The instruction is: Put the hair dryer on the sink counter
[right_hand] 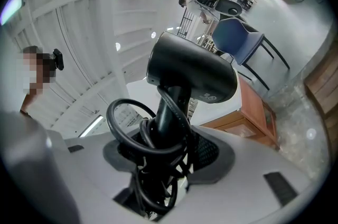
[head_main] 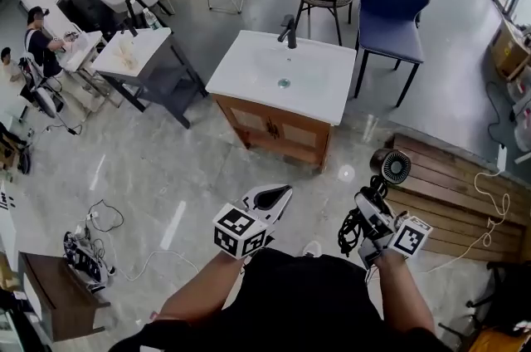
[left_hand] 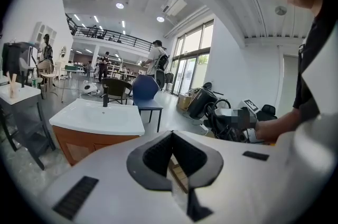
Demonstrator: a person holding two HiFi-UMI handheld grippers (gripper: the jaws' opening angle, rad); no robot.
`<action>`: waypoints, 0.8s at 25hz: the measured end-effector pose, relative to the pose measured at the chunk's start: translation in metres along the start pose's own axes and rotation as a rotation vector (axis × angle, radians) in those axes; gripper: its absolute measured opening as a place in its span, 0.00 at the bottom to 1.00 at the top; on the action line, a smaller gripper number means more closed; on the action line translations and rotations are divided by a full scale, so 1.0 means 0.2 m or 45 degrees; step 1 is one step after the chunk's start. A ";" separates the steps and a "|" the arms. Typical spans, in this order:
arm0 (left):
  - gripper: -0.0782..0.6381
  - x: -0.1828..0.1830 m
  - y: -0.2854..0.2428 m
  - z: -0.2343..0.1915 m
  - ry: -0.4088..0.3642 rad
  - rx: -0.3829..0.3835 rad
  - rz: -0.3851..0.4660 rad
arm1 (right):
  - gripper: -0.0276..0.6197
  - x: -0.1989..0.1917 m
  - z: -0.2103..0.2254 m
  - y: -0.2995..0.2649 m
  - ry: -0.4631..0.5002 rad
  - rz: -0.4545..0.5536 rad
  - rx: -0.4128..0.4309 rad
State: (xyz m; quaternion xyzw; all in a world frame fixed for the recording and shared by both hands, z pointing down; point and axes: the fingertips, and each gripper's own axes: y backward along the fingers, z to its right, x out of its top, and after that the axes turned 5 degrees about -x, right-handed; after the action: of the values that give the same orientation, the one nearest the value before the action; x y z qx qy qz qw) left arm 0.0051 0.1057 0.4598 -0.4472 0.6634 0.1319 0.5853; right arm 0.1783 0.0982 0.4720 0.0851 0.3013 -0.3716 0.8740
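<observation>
Carry step. Your right gripper [head_main: 375, 213] clamps the hair dryer [right_hand: 193, 72] by handle and coiled cord [right_hand: 125, 130], jaws wide. Left gripper [head_main: 278, 194] is closed and empty. Sink counter [head_main: 323, 93] is well ahead: close in, then set it on bare top.

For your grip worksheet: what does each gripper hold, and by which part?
The right gripper holds the hair dryer by its handle, coiled cord included. The left gripper holds nothing.

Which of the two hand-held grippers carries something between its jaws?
The right gripper: its jaws clamp the handle of the black hair dryer. The left gripper has empty jaws, closed together.
</observation>
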 end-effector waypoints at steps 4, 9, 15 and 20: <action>0.11 -0.02 -0.08 -0.04 0.028 0.011 -0.039 | 0.38 0.05 0.07 -0.05 -0.008 -0.032 0.004; 0.11 -0.02 -0.14 -0.12 0.052 0.022 -0.066 | 0.38 0.07 0.16 -0.11 -0.023 -0.059 -0.035; 0.11 0.03 -0.28 -0.23 0.059 -0.011 -0.070 | 0.38 0.13 0.25 -0.20 -0.014 -0.067 -0.065; 0.11 0.08 -0.43 -0.38 0.054 -0.064 -0.075 | 0.38 0.22 0.34 -0.32 0.020 -0.054 -0.109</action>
State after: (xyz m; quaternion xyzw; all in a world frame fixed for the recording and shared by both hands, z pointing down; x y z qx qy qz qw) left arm 0.0205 -0.0019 0.4965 -0.4838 0.6585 0.1216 0.5634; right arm 0.1877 0.0018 0.5054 0.0439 0.3256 -0.3761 0.8664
